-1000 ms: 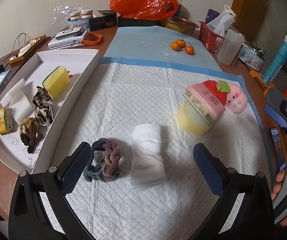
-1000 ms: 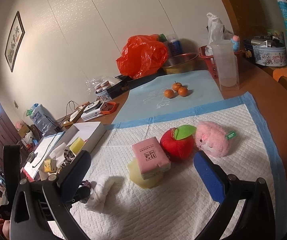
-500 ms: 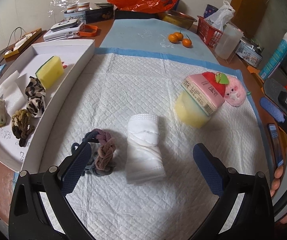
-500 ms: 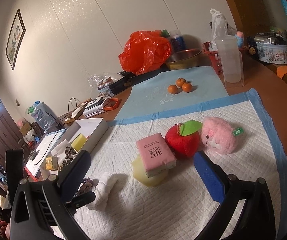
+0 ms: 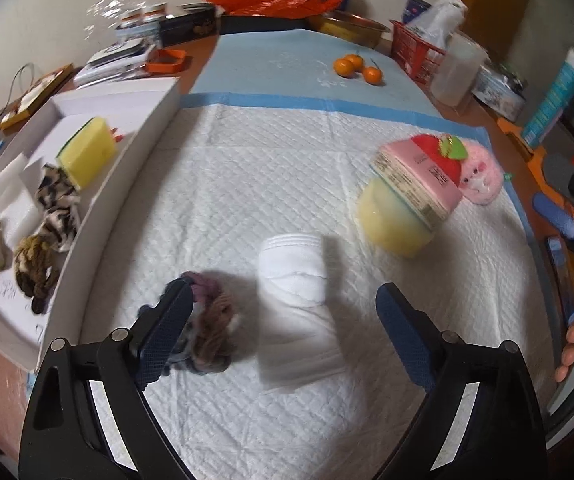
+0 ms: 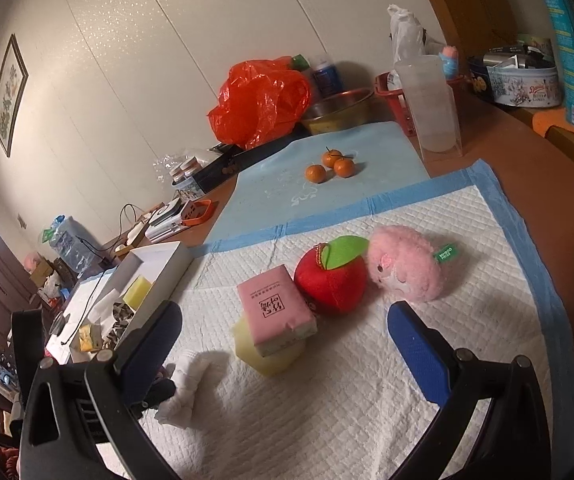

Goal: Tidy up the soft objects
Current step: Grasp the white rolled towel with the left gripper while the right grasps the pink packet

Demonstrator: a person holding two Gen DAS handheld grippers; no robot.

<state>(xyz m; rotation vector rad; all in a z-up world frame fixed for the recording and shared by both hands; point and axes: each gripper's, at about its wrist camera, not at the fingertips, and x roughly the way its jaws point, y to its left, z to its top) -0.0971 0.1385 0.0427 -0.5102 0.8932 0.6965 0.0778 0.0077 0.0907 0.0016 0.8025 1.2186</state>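
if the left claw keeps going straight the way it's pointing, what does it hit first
Most likely the rolled white cloth on the quilted pad, lying between the left claw's open fingers. The braided hair tie sits beside its left finger and might get clipped; depth is unclear.

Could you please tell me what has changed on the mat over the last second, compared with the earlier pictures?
The left gripper has come closer over the braided hair tie and rolled white cloth, and its jaws have just been closing a little; both lie between the fingers, neither pressed yet. The right gripper is open as before. The pink packet, red apple toy, pink plush and white tray kept their places.
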